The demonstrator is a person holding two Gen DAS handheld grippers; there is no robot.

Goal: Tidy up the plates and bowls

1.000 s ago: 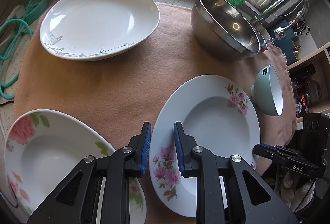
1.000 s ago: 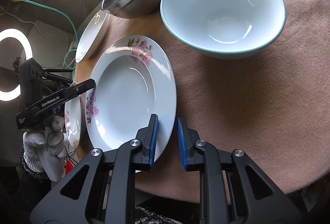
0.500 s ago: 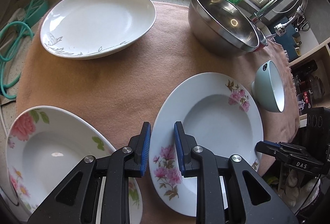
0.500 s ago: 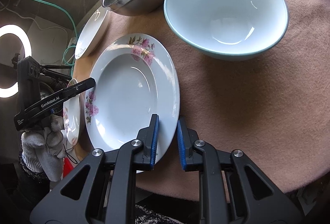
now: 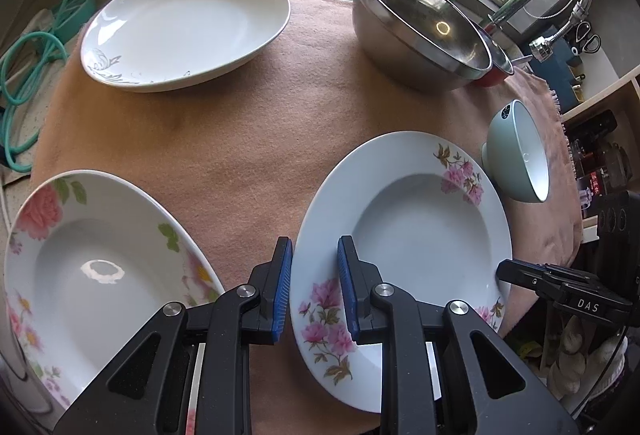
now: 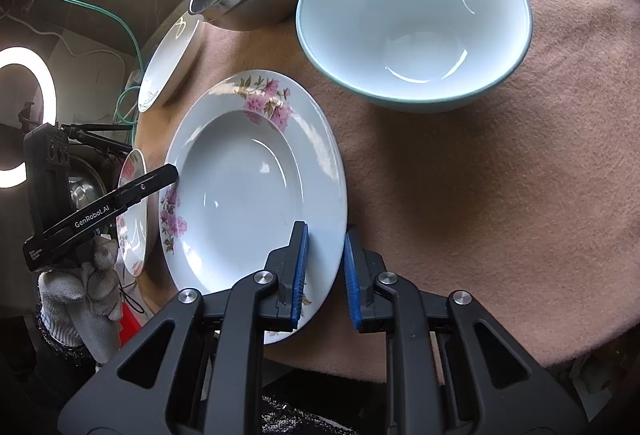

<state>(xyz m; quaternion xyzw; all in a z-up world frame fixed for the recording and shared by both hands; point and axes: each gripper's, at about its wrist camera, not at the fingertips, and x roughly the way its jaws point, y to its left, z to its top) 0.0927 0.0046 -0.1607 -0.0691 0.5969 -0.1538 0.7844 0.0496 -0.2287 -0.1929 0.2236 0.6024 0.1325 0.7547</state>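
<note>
"GenRobot.AI" on left tool (image 6: 170, 173), "DAS" on right tool (image 5: 505, 271)

Black tool (image 5: 314, 287), blue pads (image 5: 283, 289)

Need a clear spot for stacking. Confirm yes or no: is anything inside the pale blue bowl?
No. In the right wrist view the pale blue bowl shows only its bare glossy white inside.
</note>
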